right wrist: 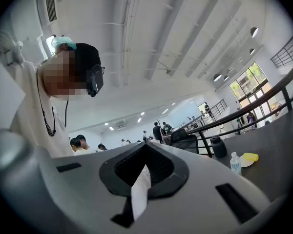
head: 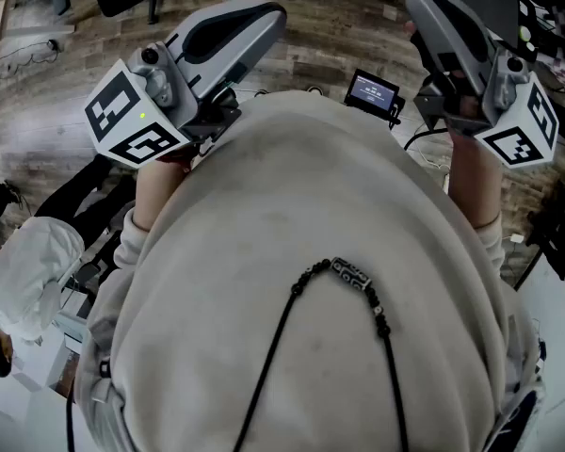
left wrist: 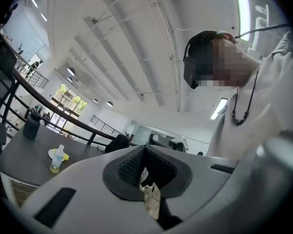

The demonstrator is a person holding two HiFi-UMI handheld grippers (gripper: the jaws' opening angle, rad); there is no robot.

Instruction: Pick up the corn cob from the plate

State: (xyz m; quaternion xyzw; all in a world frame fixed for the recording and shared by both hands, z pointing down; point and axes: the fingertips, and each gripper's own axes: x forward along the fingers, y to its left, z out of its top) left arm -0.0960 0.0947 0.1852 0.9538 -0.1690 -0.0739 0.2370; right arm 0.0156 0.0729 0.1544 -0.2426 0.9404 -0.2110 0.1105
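Far off on a dark table, the yellow corn cob (right wrist: 251, 156) lies on a white plate (right wrist: 243, 163); the left gripper view shows the corn cob (left wrist: 65, 156) and plate (left wrist: 51, 153) too. Both grippers are held up near the person's chest, well away from that table. My left gripper (left wrist: 145, 152) has its jaws together with nothing held. My right gripper (right wrist: 146, 152) is likewise shut and empty. In the head view the left gripper (head: 217, 40) and right gripper (head: 461, 50) flank a beige sweater, and the table is hidden.
A small water bottle (right wrist: 235, 163) stands beside the plate, and a dark flask (right wrist: 218, 146) stands further along the table. A black railing (right wrist: 254, 116) runs behind it. Several people stand in the hall's background. A small screen (head: 372, 92) sits on the wooden floor.
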